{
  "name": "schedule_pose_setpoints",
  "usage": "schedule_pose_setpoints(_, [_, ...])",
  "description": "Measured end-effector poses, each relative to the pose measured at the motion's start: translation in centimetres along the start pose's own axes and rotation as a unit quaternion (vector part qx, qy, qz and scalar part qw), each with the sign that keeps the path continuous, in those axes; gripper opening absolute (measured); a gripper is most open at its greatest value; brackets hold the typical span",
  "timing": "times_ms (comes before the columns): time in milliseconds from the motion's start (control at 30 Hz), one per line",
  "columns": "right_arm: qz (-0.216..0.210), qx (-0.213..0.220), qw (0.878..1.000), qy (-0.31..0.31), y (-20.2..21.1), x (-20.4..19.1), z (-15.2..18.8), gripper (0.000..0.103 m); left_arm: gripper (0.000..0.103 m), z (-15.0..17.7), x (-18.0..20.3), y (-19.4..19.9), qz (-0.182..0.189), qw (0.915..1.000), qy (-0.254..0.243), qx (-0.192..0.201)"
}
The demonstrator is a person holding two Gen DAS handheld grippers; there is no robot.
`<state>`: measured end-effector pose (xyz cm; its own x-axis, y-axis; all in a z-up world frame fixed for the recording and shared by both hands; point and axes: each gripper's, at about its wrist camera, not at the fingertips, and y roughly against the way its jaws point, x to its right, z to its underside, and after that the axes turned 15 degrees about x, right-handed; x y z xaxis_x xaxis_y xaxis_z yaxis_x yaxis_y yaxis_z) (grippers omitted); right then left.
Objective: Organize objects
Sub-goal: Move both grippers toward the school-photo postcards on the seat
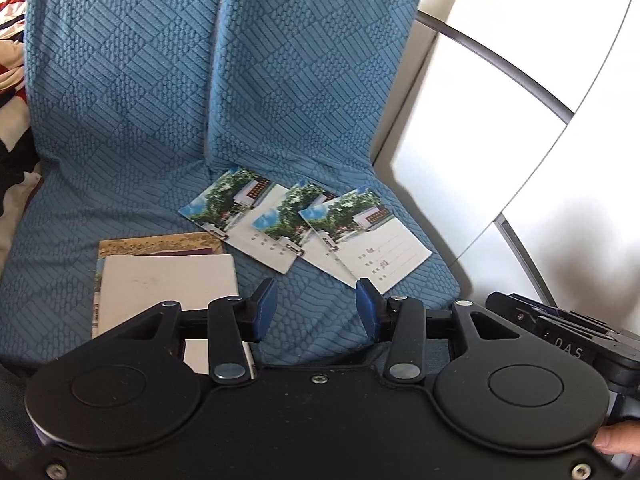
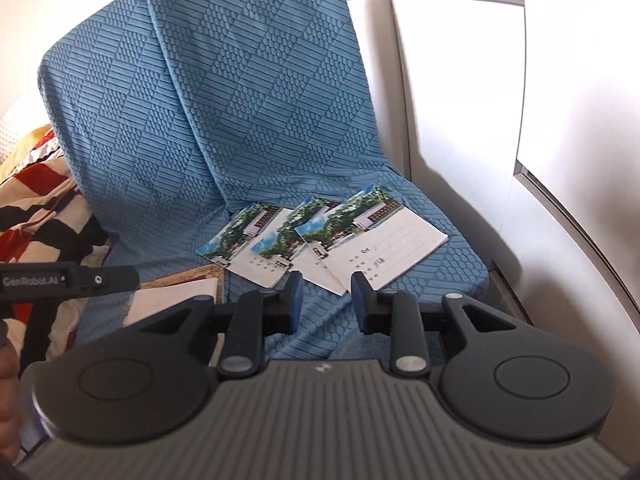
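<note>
Cards (image 1: 362,240) | three overlapped, long axes diagonal | both hand-held grippers (image 1: 316,312) (image 2: 326,300) unclenched, empty

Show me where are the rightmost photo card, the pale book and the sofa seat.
rightmost photo card (image 1: 376,240): left wrist view, on its white lined part.
pale book (image 1: 168,288): left wrist view, on its plain cover.
sofa seat (image 2: 452,264): right wrist view, on bare blue fabric.

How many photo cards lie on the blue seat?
3, overlapping in a row on the seat cushion: the left card, the middle card partly covered, and the right card on top. More could hide underneath.
</note>
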<state>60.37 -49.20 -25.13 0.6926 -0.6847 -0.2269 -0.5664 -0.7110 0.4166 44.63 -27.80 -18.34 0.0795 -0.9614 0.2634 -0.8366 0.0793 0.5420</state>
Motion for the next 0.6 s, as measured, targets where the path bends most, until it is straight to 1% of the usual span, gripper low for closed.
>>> schedule_pose_setpoints(100, [0.007, 0.002, 1.000, -0.003, 0.1, 0.7, 0.1, 0.034, 0.042, 0.0, 1.1, -0.6, 0.008, 0.9999, -0.008, -0.003])
schedule_pose_setpoints(200, [0.013, 0.002, 1.000, -0.006, -0.2, 1.5, 0.2, 0.034, 0.042, 0.0, 1.9, -1.3, 0.015, 0.9998, -0.005, -0.008])
schedule_pose_setpoints(267, [0.016, 0.001, 1.000, -0.008, -0.4, 2.1, 0.2, 0.034, 0.045, -0.1, 2.3, -1.7, 0.027, 0.9996, 0.003, -0.008])
schedule_pose_setpoints(367, [0.021, -0.004, 1.000, -0.011, -0.9, 2.8, 0.3, 0.035, 0.045, -0.2, 3.1, -2.4, 0.031, 0.9995, 0.001, -0.010])
schedule_pose_setpoints(400, [0.021, -0.006, 1.000, -0.014, -1.1, 3.2, 0.3, 0.038, 0.045, -0.3, 3.3, -2.7, 0.031, 0.9994, -0.001, -0.011])
schedule_pose_setpoints(433, [0.021, -0.009, 1.000, -0.019, -1.4, 3.5, 0.4, 0.044, 0.045, -0.3, 3.5, -3.1, 0.032, 0.9994, -0.003, -0.012])
schedule_pose_setpoints(500, [0.023, -0.011, 0.999, -0.028, -1.9, 4.1, 0.4, 0.052, 0.046, -0.4, 3.8, -3.8, 0.032, 0.9994, -0.004, -0.015])
schedule_pose_setpoints(600, [0.026, -0.017, 0.999, -0.034, -2.6, 4.8, 0.4, 0.055, 0.046, -0.4, 4.2, -5.0, 0.031, 0.9993, -0.005, -0.020])
